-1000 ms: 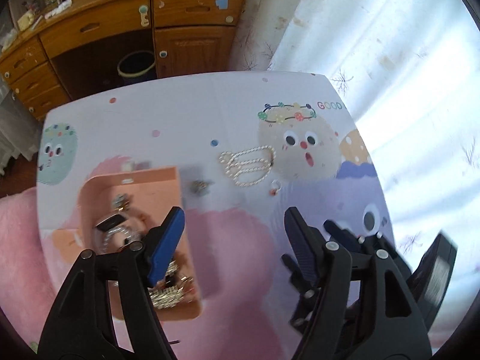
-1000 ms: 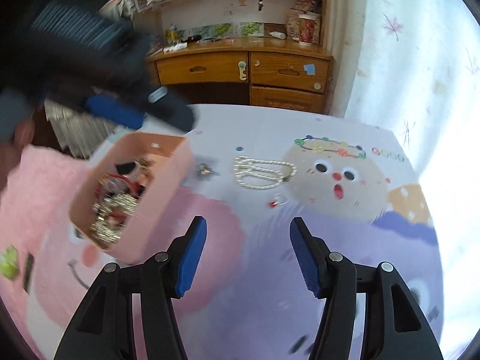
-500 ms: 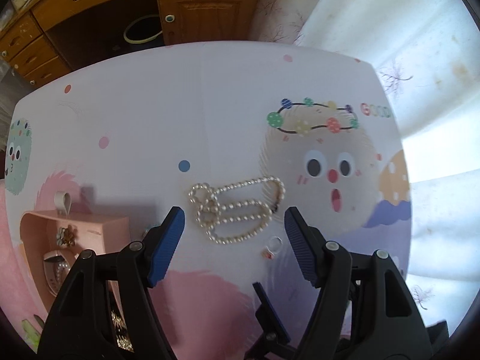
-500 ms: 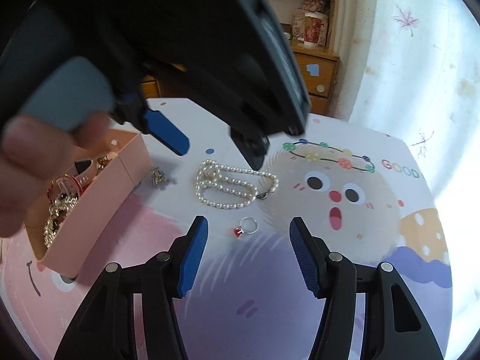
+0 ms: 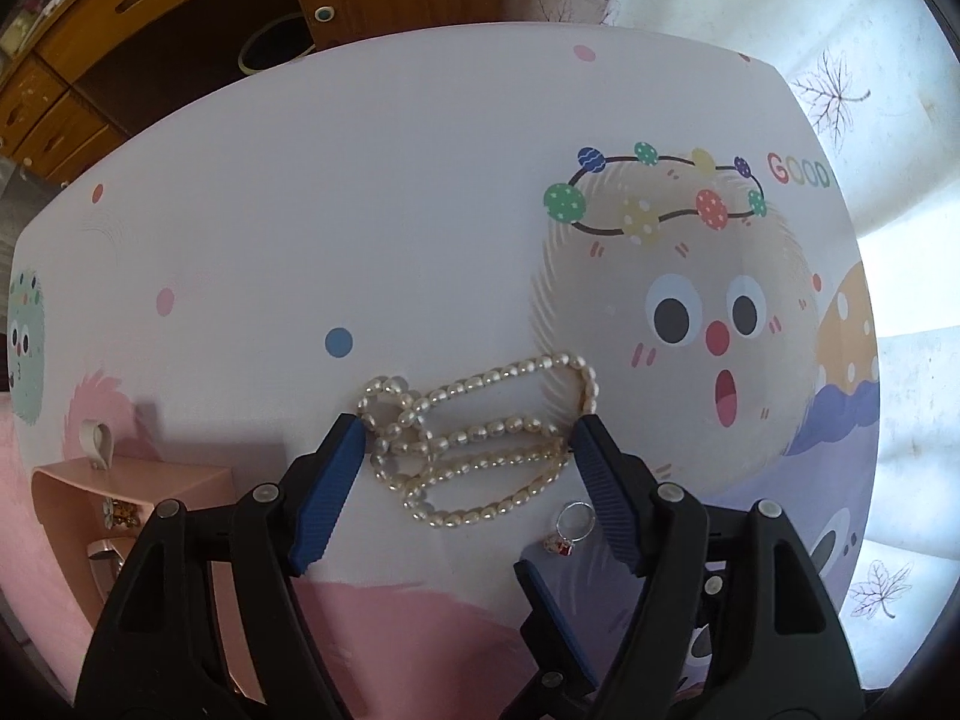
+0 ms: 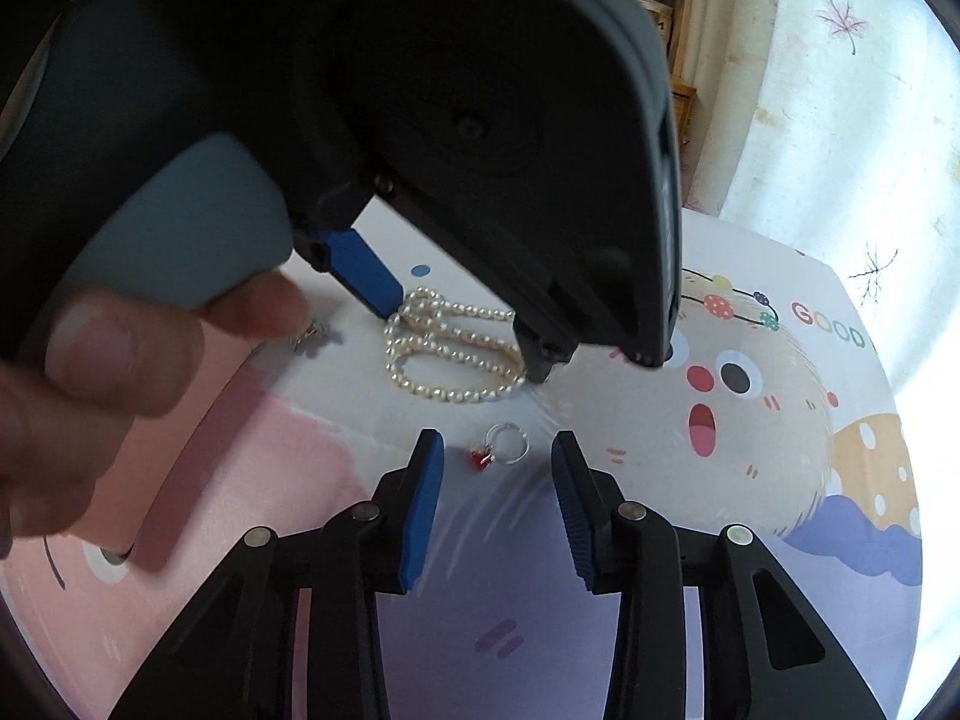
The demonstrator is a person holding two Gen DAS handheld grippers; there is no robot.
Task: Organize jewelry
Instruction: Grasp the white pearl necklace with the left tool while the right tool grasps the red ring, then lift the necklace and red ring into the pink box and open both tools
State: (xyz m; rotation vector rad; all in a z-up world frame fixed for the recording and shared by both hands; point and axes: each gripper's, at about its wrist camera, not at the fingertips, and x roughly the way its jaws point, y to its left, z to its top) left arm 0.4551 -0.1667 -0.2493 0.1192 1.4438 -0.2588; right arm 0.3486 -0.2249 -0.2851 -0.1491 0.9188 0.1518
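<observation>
At far left, a pink jewelry box [image 5: 129, 480] is sitting on the cartoon-printed table [image 5: 360, 192]. Beside it, the left gripper [image 5: 468, 438] is pointing down, its jaws standing apart around a coiled pearl necklace [image 5: 474, 438] without pressing it. Further right, the right gripper [image 6: 497, 450] is hovering, jaws apart and just closing, a red-stoned silver ring [image 6: 504, 447] lying between them, untouched.

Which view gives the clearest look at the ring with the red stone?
The right wrist view: the ring lies unobstructed on the table, just ahead of that gripper's open jaws. In the left wrist view the ring is smaller and tucked against one finger.
</observation>
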